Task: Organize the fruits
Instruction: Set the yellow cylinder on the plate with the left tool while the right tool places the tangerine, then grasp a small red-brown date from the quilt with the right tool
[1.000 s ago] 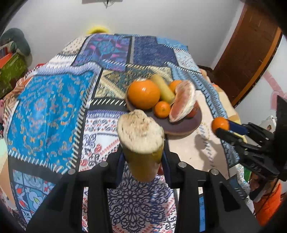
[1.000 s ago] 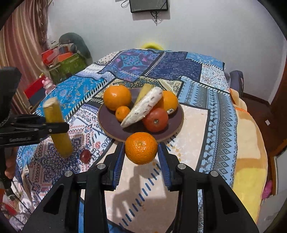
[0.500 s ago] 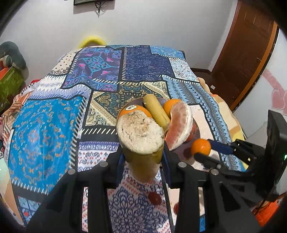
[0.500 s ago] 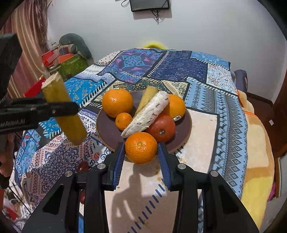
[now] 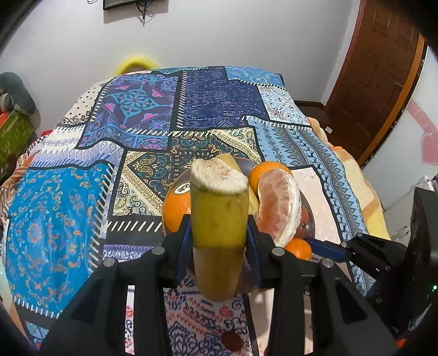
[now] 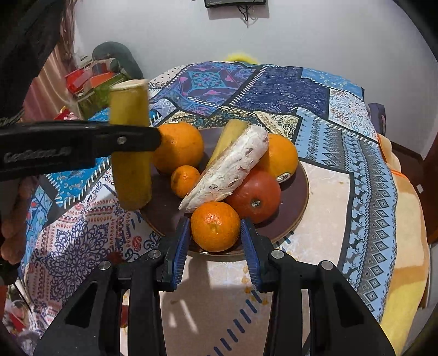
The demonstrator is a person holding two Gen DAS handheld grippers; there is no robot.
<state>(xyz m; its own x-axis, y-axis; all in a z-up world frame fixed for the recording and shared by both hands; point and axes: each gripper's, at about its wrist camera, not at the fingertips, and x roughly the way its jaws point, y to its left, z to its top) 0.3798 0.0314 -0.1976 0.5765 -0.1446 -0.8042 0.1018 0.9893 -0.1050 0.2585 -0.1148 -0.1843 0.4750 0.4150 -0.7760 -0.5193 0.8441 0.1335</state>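
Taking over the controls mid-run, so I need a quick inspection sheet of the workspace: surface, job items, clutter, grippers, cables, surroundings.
Surface: patchwork tablecloth over the table.
Job's things: brown plate holds two large oranges, a small mandarin, a tomato, a pomelo wedge and a banana piece.
Clutter: small dark red item on the cloth.
Grippers: left gripper shut on cut banana; right gripper shut on mandarin at the plate's near rim.
Cables: wires under a wall-mounted device.
Surroundings: wooden door, stacked boxes.
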